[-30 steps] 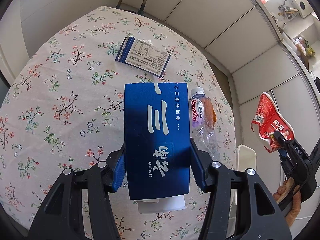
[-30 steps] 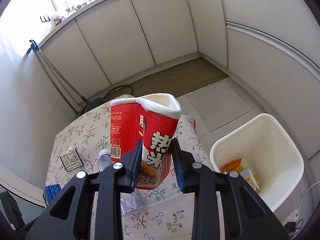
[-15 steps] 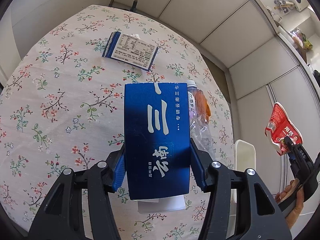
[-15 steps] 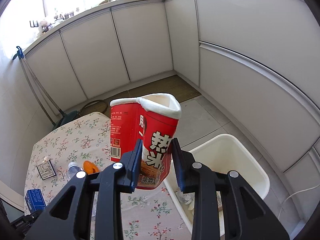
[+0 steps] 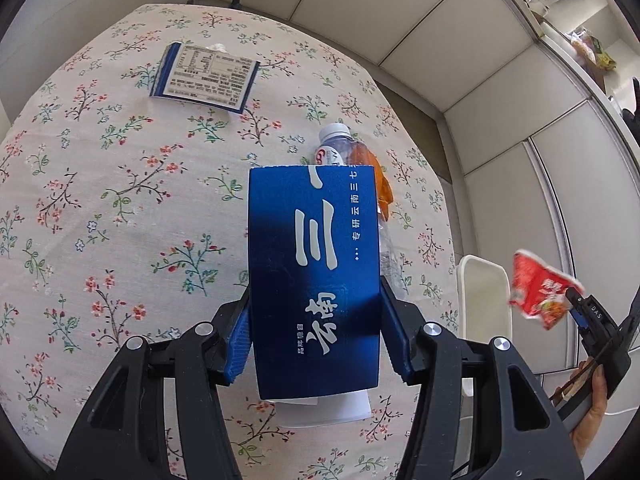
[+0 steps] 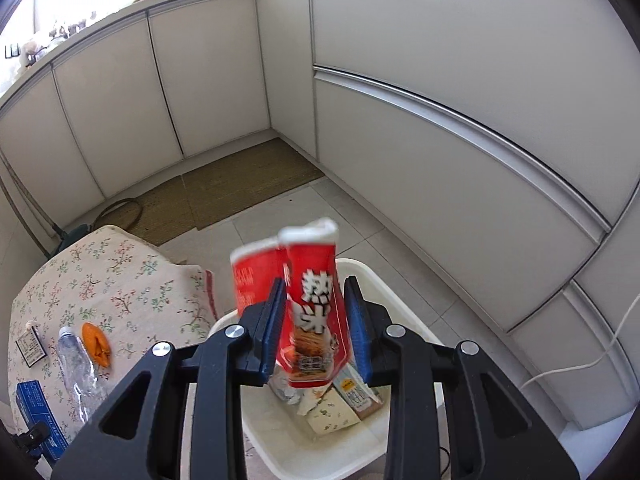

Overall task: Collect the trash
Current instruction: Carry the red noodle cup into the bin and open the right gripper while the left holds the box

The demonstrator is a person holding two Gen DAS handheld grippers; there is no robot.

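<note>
My left gripper (image 5: 316, 336) is shut on a blue carton (image 5: 314, 276) and holds it above the floral table (image 5: 120, 200). My right gripper (image 6: 316, 316) is open over the white bin (image 6: 404, 312). The crushed red noodle cup (image 6: 312, 312) is blurred between the spread fingers, slipping down toward the bin. The cup (image 5: 540, 296) and right gripper also show at the right of the left wrist view, over the bin (image 5: 484, 296).
On the table lie a clear plastic bottle (image 5: 336, 148), an orange peel (image 5: 376, 176) and a small blue-edged box (image 5: 204, 76). The bin holds several cartons and wrappers (image 6: 340, 404). White cabinets (image 6: 440, 120) surround the tiled floor; a mat (image 6: 240, 184) lies by them.
My right gripper moved over the bin and opened; the red cup is dropping out of it. My left gripper kept hold of the blue carton and shifted slightly over the table.
</note>
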